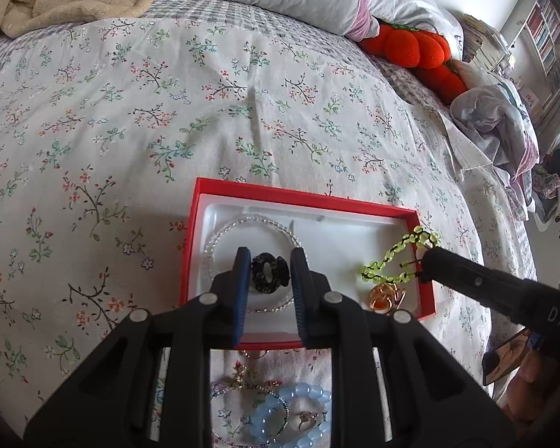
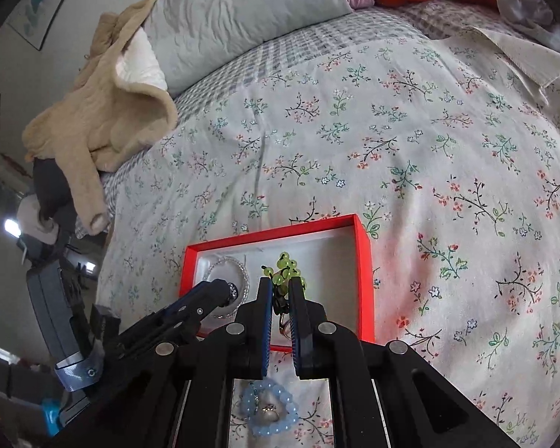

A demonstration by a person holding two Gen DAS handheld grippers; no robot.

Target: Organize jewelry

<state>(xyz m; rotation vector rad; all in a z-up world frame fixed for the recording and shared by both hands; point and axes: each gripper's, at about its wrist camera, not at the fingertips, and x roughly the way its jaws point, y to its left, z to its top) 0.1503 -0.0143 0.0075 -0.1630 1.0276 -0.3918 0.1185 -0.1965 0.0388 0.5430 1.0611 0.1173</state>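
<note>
step: green bead bracelet (image 2: pixel 285 267) is lowered into red box (image 2: pixel 364 261) | right tongs (image 2: pixel 281 291) clenched on it | left tongs (image 1: pixel 268 272) grasping dark scrunchie (image 1: pixel 270 274) | advice: release only once laid clear of gold ring (image 1: pixel 386 296)

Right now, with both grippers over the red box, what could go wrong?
1. The green bead bracelet, pinched by the right gripper, dangles across the red box rim and might snag or land outside.
2. The left gripper holds the black scrunchie over the clear bead necklace; dropped there, they may tangle.
</note>
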